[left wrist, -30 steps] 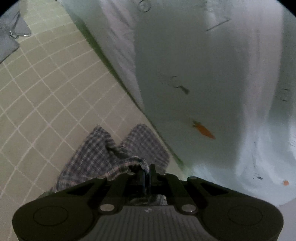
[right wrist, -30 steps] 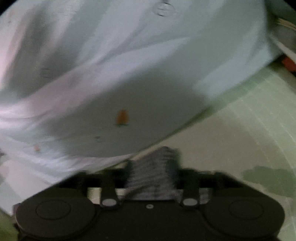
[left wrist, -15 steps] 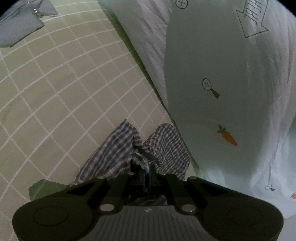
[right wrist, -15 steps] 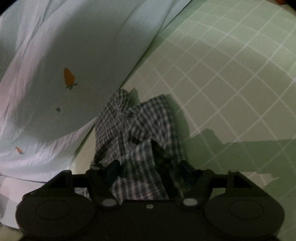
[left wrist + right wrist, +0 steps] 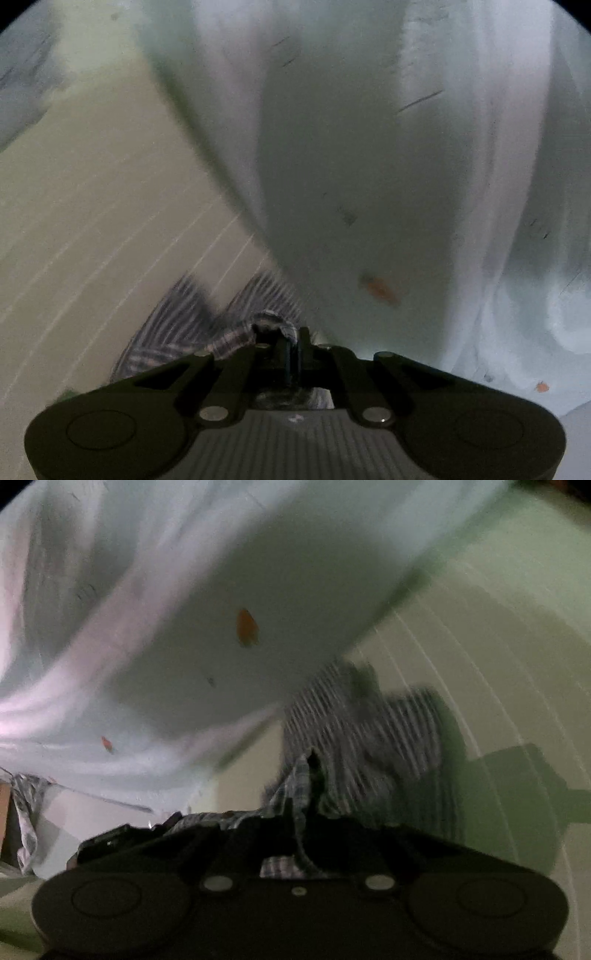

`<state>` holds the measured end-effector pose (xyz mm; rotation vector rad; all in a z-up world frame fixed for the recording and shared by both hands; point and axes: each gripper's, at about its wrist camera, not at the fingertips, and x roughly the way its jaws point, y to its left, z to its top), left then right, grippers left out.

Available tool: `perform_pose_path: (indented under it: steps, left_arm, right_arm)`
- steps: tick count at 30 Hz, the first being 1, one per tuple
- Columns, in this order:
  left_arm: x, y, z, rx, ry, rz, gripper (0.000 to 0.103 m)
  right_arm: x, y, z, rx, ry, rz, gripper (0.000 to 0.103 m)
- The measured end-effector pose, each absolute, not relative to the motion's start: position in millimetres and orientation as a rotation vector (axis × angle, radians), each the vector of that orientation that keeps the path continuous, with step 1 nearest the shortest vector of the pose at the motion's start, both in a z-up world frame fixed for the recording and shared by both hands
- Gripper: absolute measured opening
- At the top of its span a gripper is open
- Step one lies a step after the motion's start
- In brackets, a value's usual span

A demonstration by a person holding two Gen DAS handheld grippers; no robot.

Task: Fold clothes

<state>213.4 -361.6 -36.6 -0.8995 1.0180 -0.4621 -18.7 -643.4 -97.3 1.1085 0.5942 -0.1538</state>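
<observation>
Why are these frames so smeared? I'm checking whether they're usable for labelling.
Left wrist view: motion blur streaks the checked garment and the grid lines of the green sheet; the left gripper stays sharp. Right wrist view: the same smear on the garment, dim light, and a hard shadow on the sheet; the right gripper is nearly black.
</observation>
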Motion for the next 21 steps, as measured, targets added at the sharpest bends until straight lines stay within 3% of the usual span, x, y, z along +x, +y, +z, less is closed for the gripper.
perform_pose_path:
  steps: [3, 4, 5, 6, 7, 8, 10, 11, 14, 21]
  left_arm:
    - [251.7, -379.3, -42.9, -0.906, 0.976, -0.409, 0.009]
    - [256.7, -384.0, -44.1, -0.863, 0.988, -0.377, 0.026]
    - [261.7, -388.7, -45.3, -0.820, 0.999, -0.344, 0.052]
    - [265.3, -392.9, -46.7, -0.775, 1.007, -0.318, 0.065]
    - [261.5, -393.9, -50.2, -0.723, 1.003, -0.327, 0.083]
    - [255.6, -392.5, -55.8, -0.690, 1.000, -0.342, 0.087]
    - [243.7, -388.5, -72.8, -0.643, 1.047, -0.342, 0.087]
    - [237.9, -385.0, -82.5, -0.622, 1.080, -0.335, 0.087]
    - [228.0, -378.3, -111.5, -0.598, 1.161, -0.319, 0.089]
    - [228.0, -393.2, -140.4, -0.516, 1.236, -0.376, 0.089]
  right_arm:
    - [18.1, -671.7, -99.8, 1.117, 0.532, -0.221, 0.006]
    - [30.3, -681.1, -100.7, 1.120, 0.512, -0.243, 0.017]
    - [42.6, -690.6, -101.6, 1.123, 0.491, -0.265, 0.029]
    - [42.3, -688.8, -102.8, 1.083, 0.520, -0.296, 0.052]
    - [42.0, -687.1, -104.1, 1.042, 0.548, -0.327, 0.060]
    - [41.7, -685.4, -105.4, 1.002, 0.577, -0.358, 0.060]
    - [41.1, -681.9, -107.9, 0.919, 0.632, -0.418, 0.080]
    - [36.3, -677.4, -114.6, 0.904, 0.670, -0.445, 0.082]
    - [25.7, -666.9, -137.1, 0.932, 0.723, -0.447, 0.083]
    - [26.6, -662.7, -168.5, 1.053, 0.728, -0.442, 0.096]
